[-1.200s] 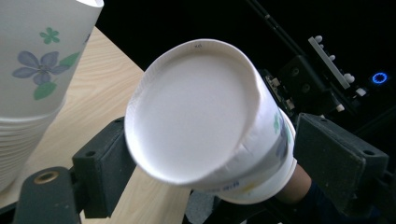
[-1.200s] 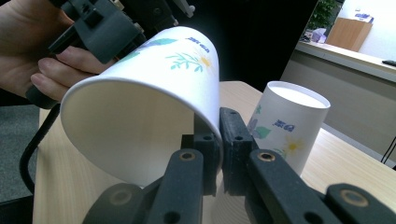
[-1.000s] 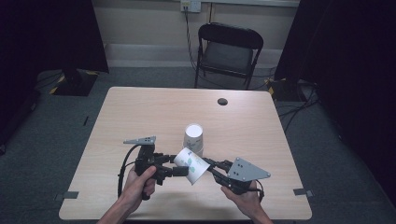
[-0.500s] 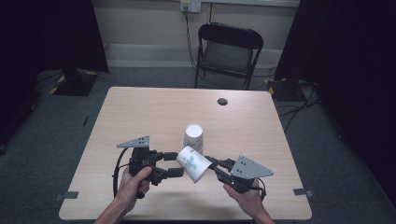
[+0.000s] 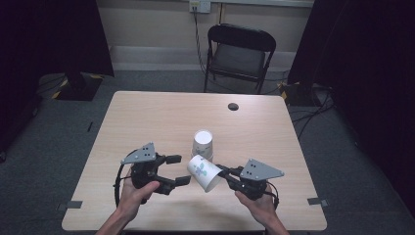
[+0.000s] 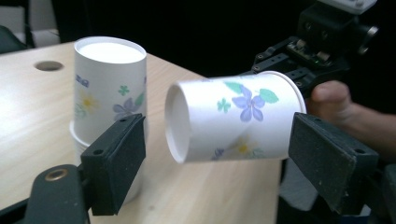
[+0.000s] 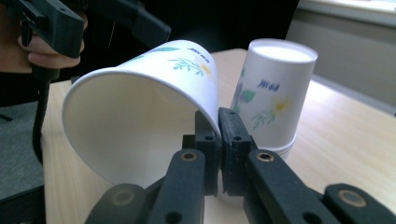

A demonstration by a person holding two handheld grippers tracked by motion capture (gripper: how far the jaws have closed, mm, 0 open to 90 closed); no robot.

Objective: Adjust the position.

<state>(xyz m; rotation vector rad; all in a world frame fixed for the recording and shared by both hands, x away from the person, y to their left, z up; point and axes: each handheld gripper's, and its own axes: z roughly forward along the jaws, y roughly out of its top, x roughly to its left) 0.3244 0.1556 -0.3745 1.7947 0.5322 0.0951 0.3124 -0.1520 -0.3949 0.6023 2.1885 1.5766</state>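
A flowered paper cup hangs sideways above the table, its mouth toward my right gripper. That gripper is shut on the cup's rim. My left gripper is open, and its jaws have just been closing. The cup's base end sits between its pads without touching them. Just behind stands a short stack of upside-down matching cups, also seen close by.
The light wooden table has a dark round hole near its far edge. A black folding chair stands beyond it. Cables trail from both grippers near the front edge.
My left gripper's jaws have drawn a little closer around the held cup's base end. The right gripper and the cup have stayed where they were.
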